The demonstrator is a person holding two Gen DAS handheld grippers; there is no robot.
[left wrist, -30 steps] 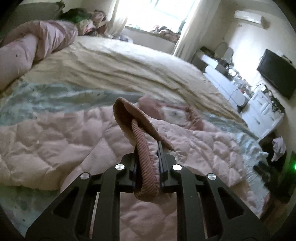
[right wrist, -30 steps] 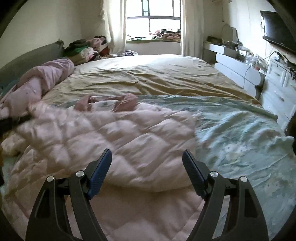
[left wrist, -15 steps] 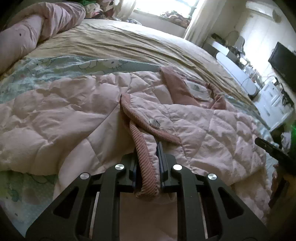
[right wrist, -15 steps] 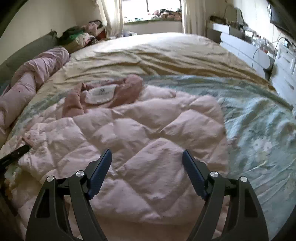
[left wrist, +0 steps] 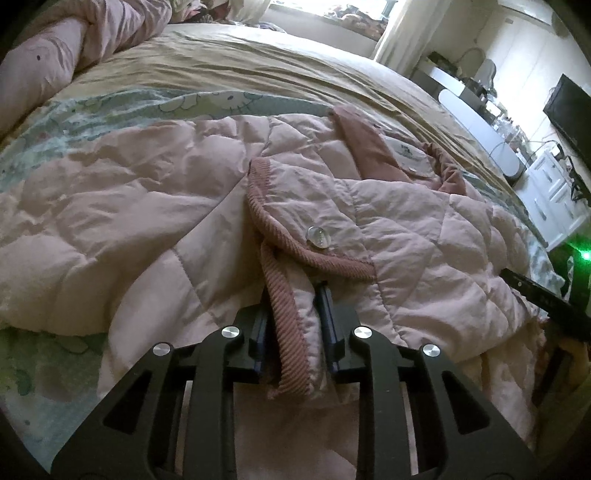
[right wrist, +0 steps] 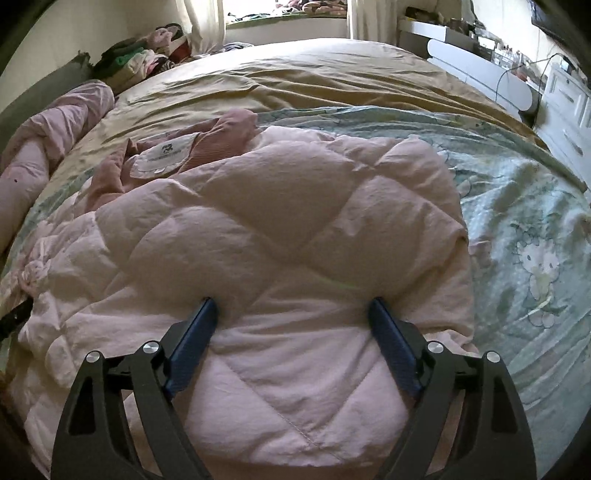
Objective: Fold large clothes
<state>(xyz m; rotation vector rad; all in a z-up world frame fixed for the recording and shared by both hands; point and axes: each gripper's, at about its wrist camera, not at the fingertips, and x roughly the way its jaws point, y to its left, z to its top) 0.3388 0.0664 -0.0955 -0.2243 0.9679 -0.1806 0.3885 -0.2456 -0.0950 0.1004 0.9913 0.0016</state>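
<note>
Here the left gripper [left wrist: 293, 299] pinches the pink jacket's [left wrist: 406, 229] ribbed cuff [left wrist: 291, 332]; right gripper [right wrist: 293, 314] spread, straddling its quilting.

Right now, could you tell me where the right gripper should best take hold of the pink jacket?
Probably the jacket's right edge, coming from the bedsheet side. There the puffy fabric ends in a raised rounded fold over the flat sheet. The right gripper is open, pressed on the broad quilted middle.

A home bedroom: a wide bed [right wrist: 314, 70], curtained window [left wrist: 332, 14], white dresser [left wrist: 554, 195], wall television [left wrist: 570, 107].
</note>
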